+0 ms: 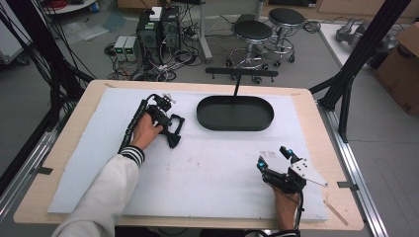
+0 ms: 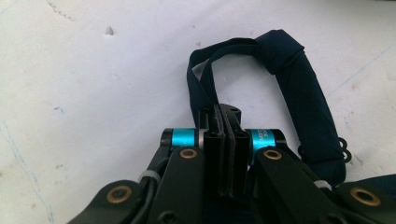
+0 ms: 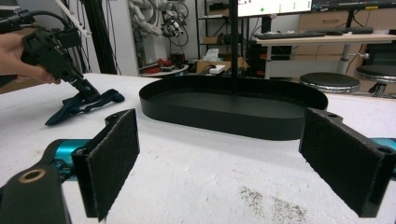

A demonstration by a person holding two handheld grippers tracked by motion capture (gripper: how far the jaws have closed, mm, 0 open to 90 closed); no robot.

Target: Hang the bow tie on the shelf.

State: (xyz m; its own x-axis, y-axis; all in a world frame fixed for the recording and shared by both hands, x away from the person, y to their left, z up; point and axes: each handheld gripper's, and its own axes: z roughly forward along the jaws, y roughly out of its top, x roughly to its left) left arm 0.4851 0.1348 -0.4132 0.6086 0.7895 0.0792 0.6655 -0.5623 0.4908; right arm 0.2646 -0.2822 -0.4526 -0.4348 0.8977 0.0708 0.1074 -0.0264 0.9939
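Dark blue fabric strap [image 2: 299, 93], looped and lying flat on the white mat [image 1: 207, 168] at about 10 o'clock on the bench [image 1: 316, 106], with the left gripper [image 1: 170, 129] closed on one band of it, fingers [image 2: 219, 135] pressed together over the cloth. Black oval tray [image 1: 235, 113] stands at 12 o'clock, apart from the strap. Right gripper [image 1: 274, 158] rests on the mat at about 5 o'clock, its padded fingers [image 3: 114, 154] spread wide apart and holding nothing, facing the tray.

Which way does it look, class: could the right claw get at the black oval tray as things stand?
Probably yes. The right claw is open and faces the black oval tray, with bare white mat between them.
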